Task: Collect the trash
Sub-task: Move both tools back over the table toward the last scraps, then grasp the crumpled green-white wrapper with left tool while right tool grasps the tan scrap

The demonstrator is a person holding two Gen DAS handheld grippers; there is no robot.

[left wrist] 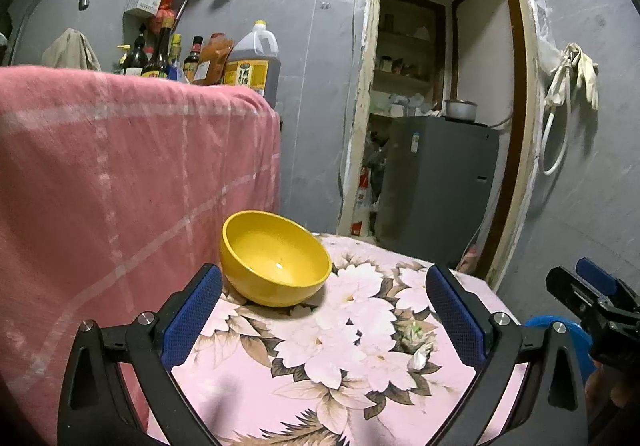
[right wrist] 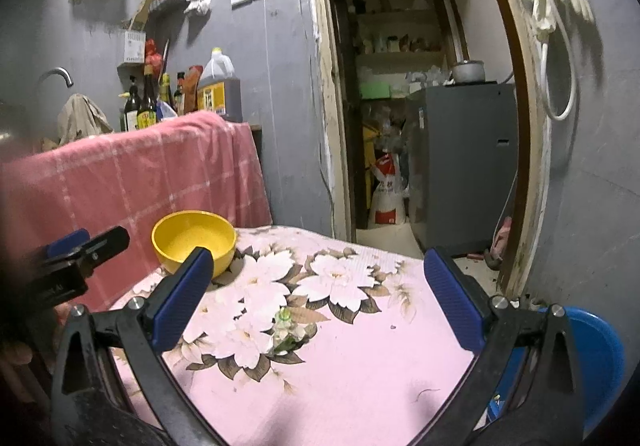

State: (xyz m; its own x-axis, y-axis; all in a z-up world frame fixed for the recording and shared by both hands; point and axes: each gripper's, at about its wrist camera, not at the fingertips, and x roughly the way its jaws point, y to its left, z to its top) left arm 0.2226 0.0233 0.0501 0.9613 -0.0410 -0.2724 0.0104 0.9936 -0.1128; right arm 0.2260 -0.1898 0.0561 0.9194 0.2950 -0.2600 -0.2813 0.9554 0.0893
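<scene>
The left gripper (left wrist: 324,306) stands wide, its blue pads holding nothing, and hovers over the flowered pink tablecloth (left wrist: 280,398). The right gripper (right wrist: 318,300) is equally wide and empty over the same cloth.

In the left wrist view the trash, a small crumpled scrap (left wrist: 416,346) of white and green, lies on the cloth at about four o'clock from the gap's centre, just inside the right-hand pad. In the right wrist view the same scrap (right wrist: 286,330) sits at about seven o'clock from the gap's centre, between the pads. A tiny crumb (right wrist: 393,326) lies apart at roughly three o'clock from the scrap.

Judged risks: the scrap blends into the printed petals, so a closing pinch could miss it or catch only an edge and drop it. Pressing down could bunch the soft cloth between the pads and drag it, nudging the yellow bowl (left wrist: 276,258), which stands at eleven o'clock, close to the left gripper's left-hand pad. The two tools work near each other and could knock together. The blue bin (right wrist: 596,362), at four o'clock off the table edge, is only partly in view, so a carry could fall short.

Count: two grippers, one scrap, one crumb, one bowl, one blue bin, one flowered cloth, one pink plaid cloth (left wrist: 100,174) behind.
</scene>
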